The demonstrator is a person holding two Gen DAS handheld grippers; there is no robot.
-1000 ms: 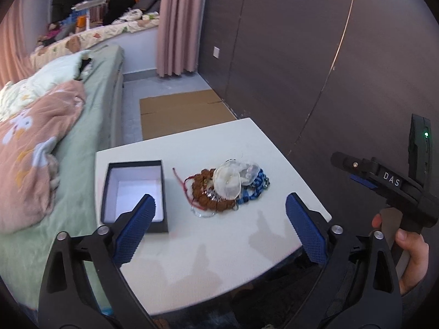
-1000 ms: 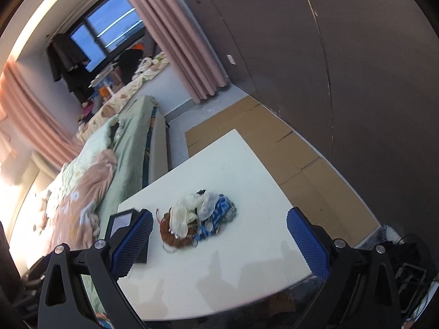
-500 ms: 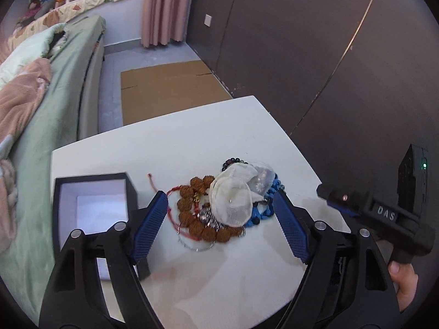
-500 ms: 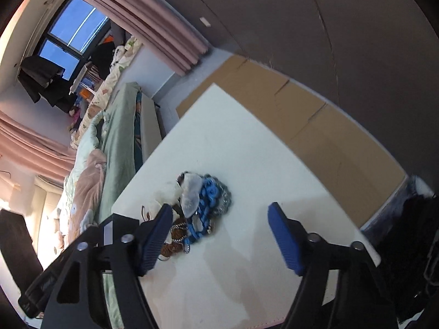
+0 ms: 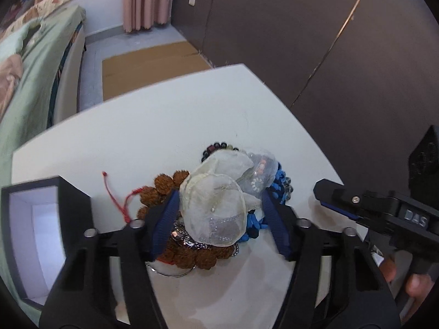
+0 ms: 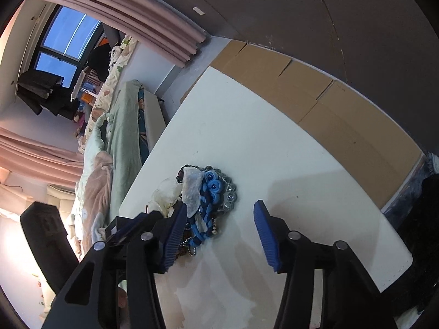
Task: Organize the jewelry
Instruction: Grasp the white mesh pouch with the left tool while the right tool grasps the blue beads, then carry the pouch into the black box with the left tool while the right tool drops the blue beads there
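Note:
A pile of jewelry lies on the white table [image 5: 170, 120]: a brown bead bracelet [image 5: 162, 186] with a red cord [image 5: 115, 192], a blue beaded strand [image 5: 279, 183] and white sheer pouches [image 5: 214, 205]. My left gripper [image 5: 219, 222] is open, its jaws on either side of the front pouch, just above the pile. An open black box [image 5: 35, 227] with a white lining stands to the left. In the right wrist view my right gripper [image 6: 219, 235] is open, low over the table, with the blue strand [image 6: 211, 192] just ahead of its left finger.
A bed with green and pink bedding [image 5: 33, 63] runs along the table's left side. A dark panelled wall [image 5: 301, 35] stands to the right. Cardboard [image 5: 148, 65] lies on the floor beyond the table's far edge. The right gripper's body [image 5: 384, 213] sits at the table's right corner.
My left gripper has moved forward and down onto the pile and its jaws have narrowed around the white pouch. My right gripper has dropped closer to the table and the blue strand.

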